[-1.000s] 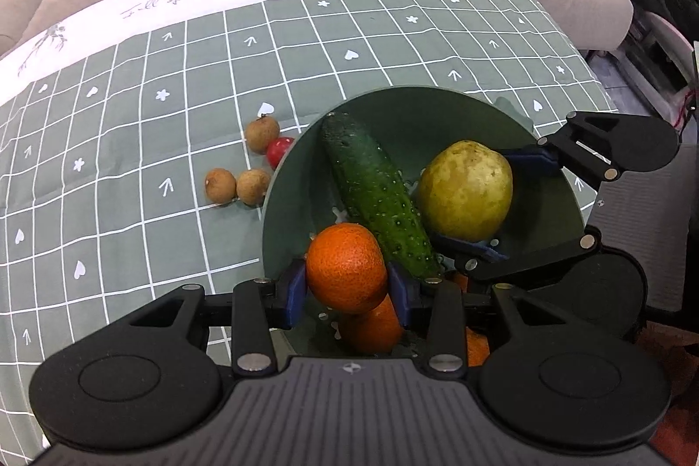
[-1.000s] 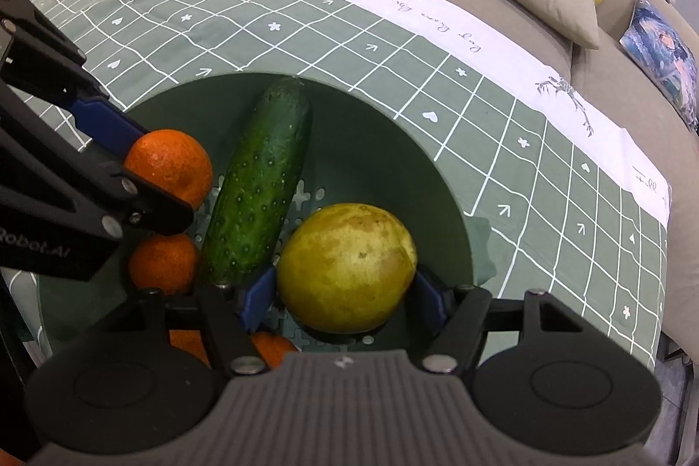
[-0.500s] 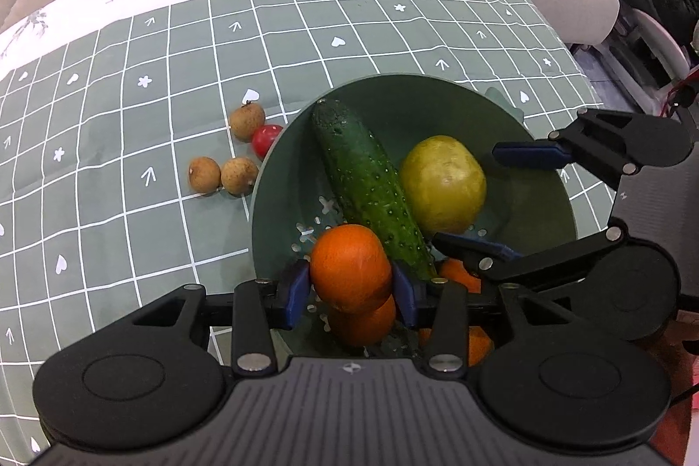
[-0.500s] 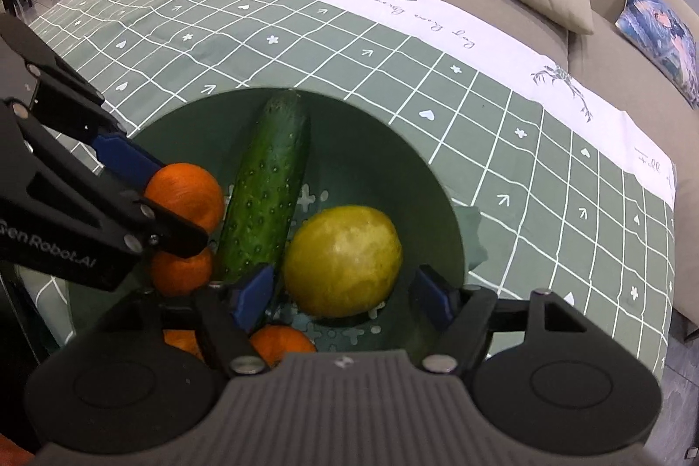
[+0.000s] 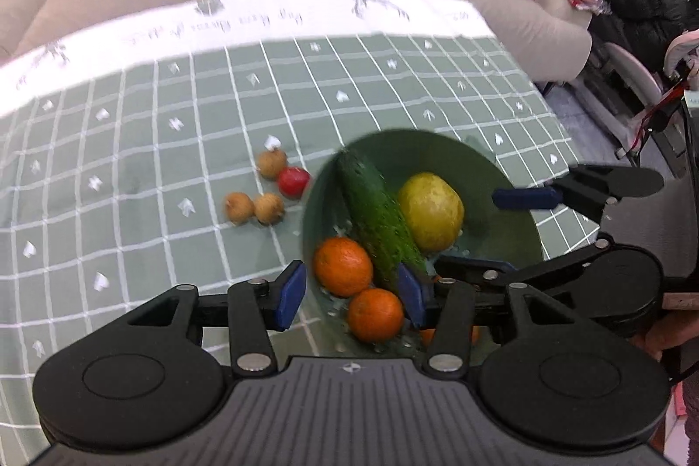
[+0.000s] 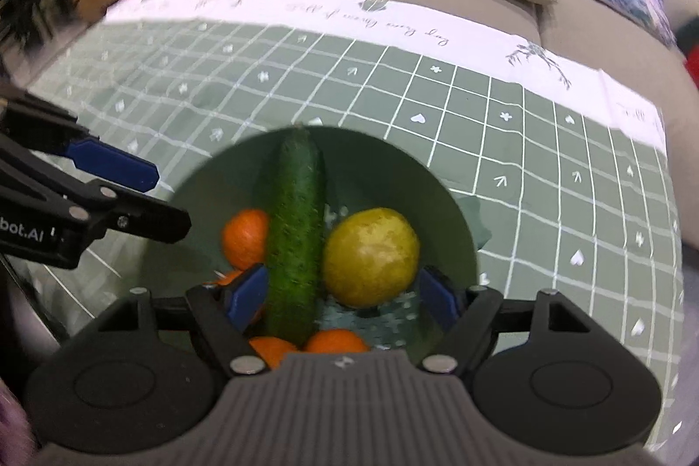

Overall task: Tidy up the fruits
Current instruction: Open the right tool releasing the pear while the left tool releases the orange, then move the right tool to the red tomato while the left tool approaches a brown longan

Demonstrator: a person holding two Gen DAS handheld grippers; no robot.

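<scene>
Remaining beside the bowl [image 5: 515,212], left of the left tongs [image 5: 349,293], 3 small brown fruits [image 5: 255,199] look light and thin-shelled; pinch gently across the middle. Both tongs have just been opening, holding nothing; right tongs [image 6: 343,298].

one bowl [image 5: 502,177], one cucumber [image 5: 380,221], one pear [image 5: 430,217], four oranges [image 5: 343,267], three longans [image 5: 239,207], one tomato [image 5: 293,182]

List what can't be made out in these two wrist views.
- Orange count: right gripper body hides the bowl's near side in right view; left gripper hides it in left view.
- Tablecloth script: blurred.
- Small brown fruits: blurred, type unclear.
</scene>
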